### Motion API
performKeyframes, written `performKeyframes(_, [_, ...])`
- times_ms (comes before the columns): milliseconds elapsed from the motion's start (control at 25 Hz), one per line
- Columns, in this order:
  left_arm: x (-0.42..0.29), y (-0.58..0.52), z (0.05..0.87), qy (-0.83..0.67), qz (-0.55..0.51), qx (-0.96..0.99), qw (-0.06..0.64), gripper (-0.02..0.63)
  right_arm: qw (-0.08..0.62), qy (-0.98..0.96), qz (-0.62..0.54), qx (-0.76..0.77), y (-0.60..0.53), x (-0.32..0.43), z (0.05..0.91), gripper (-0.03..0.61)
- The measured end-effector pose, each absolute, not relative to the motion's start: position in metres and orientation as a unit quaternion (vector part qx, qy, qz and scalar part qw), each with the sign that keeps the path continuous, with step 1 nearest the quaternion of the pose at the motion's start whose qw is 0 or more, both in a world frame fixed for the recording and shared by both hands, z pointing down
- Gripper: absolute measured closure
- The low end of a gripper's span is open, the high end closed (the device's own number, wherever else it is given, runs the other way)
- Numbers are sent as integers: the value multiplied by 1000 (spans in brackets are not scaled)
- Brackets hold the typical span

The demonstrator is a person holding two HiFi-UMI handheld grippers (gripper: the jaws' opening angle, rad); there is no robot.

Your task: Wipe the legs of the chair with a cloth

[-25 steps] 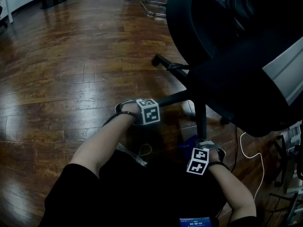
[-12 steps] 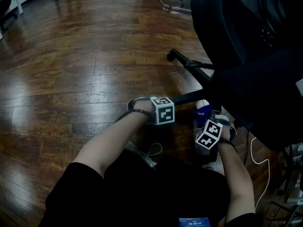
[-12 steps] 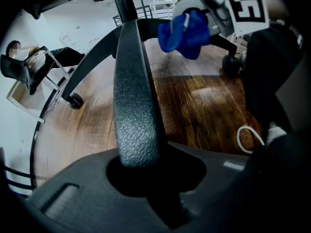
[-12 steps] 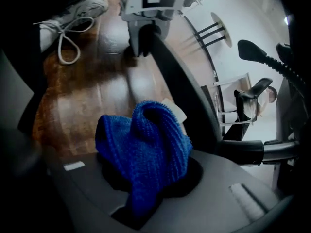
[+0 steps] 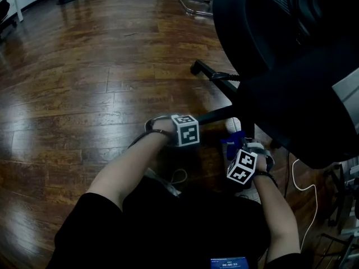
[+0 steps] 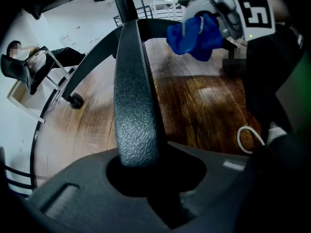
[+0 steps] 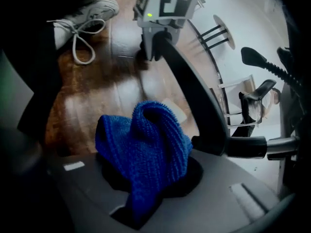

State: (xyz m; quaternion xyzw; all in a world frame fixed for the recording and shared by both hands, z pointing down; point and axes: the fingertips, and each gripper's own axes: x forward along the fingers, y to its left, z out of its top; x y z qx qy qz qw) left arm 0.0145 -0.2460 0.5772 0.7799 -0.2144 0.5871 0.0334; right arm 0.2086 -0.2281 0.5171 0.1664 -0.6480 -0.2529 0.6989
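Head view: your left gripper [image 5: 193, 125] sits at centre frame, clamped on a black chair leg [image 5: 217, 115]. The leg's long axis runs low over the wood floor [image 5: 84, 94], from that gripper diagonally up-right toward the hub under the seat [image 5: 291, 66].

Left gripper view: the pebbled leg rises from between the jaws at bottom centre toward the top of frame, with the jaws closed against it.

A second leg [image 5: 216, 76] points to the upper left and ends in a caster [image 5: 196, 68].

Your right gripper [image 5: 234, 147], lower right of centre, grasps a bunched blue cloth [image 5: 233, 140].

Right gripper view: the cloth is wadded between the jaws and bulges up at frame centre. The clamped leg passes just to its right, slanting from top centre down to the right. You can't tell whether cloth and leg touch. A white shoe [image 7: 82, 13] is at upper left.
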Motion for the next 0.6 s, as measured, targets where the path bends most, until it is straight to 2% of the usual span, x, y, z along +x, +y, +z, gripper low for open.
performKeyframes(280, [15,-247,577,-218,586,779,37,551,722,-657,-206,70,-124,243,543,495])
performKeyframes(440, [16,-247,576,-216,586,780,36,551,713,-668,-190,97,-144,237,536,497])
performKeyframes(600, [16,-246,575,-214,586,780,36,551,683,-672,-226,173,-213,218,519,497])
